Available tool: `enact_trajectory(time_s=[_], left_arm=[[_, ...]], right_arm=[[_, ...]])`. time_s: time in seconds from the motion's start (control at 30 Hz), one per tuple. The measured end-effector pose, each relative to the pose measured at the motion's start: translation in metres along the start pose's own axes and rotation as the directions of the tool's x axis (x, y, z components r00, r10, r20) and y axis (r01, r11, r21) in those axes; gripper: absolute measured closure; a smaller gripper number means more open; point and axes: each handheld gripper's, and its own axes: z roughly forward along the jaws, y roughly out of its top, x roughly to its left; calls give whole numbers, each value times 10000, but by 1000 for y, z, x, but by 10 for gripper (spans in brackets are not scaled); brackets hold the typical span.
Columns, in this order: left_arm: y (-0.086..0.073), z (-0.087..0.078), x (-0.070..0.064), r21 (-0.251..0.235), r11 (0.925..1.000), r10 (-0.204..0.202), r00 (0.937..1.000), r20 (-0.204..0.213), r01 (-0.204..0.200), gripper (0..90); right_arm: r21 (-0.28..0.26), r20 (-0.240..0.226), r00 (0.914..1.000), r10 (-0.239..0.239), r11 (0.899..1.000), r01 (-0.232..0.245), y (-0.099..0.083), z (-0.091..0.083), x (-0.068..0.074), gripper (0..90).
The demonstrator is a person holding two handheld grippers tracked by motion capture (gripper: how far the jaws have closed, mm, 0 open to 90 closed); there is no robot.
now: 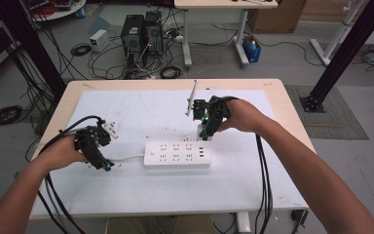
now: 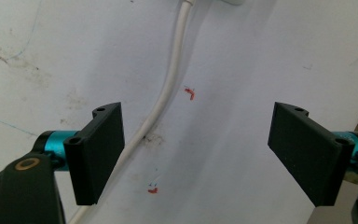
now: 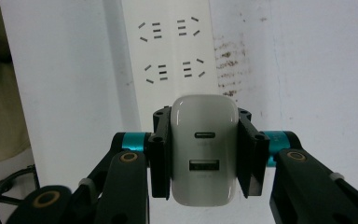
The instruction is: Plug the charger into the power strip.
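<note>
Pale wooden table [image 1: 282,92], covered by a stained white sheet [image 1: 141,109]. On the sheet, a white power strip [image 1: 177,154] with its cord [image 1: 126,158], near the middle.

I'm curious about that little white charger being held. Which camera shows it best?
The right gripper view: the white charger sits close up between the right tool's jaws, its two ports plainly visible, above the power strip. In the high view it is a small white shape under the hand. The left gripper view looks at the strip's cord instead.

A white charger [image 3: 204,149] sits between black jaws, above a white power strip [image 3: 170,51] on a white, red-flecked mat [image 2: 261,56].
</note>
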Motion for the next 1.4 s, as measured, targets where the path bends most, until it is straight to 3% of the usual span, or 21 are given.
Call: enact_trajectory(time_s=[0.1, 0.43, 0.67, 1.07, 1.23, 1.4], left_arm=[[0, 1, 1, 143, 9999, 90, 10000, 38, -90, 186], [2, 1, -1, -51, 9999, 137, 9999, 59, -136, 186], [1, 2, -2, -61, 9999, 115, 9999, 57, -115, 186], [-3, 8, -3, -201, 9997, -102, 9998, 152, 106, 187], [-3, 9, -1, -89, 10000, 33, 9998, 200, -31, 187], [-4, 12, -1, -160, 9998, -105, 9996, 243, 109, 186]], right_arm=[[-24, -6, 10000, -39, 10000, 39, 8, 7, -2, 623], [-11, -315, 9994, -146, 9999, 146, 21, 25, -6, 623], [-147, -324, 9989, -346, 9993, 342, 25, 34, -5, 623], [52, -550, 9966, -610, 9981, 613, 32, 58, -6, 623], [281, -503, 9961, -718, 9969, 733, 31, 69, -5, 623], [254, -602, 9943, -882, 9956, 898, 32, 72, -4, 624]])
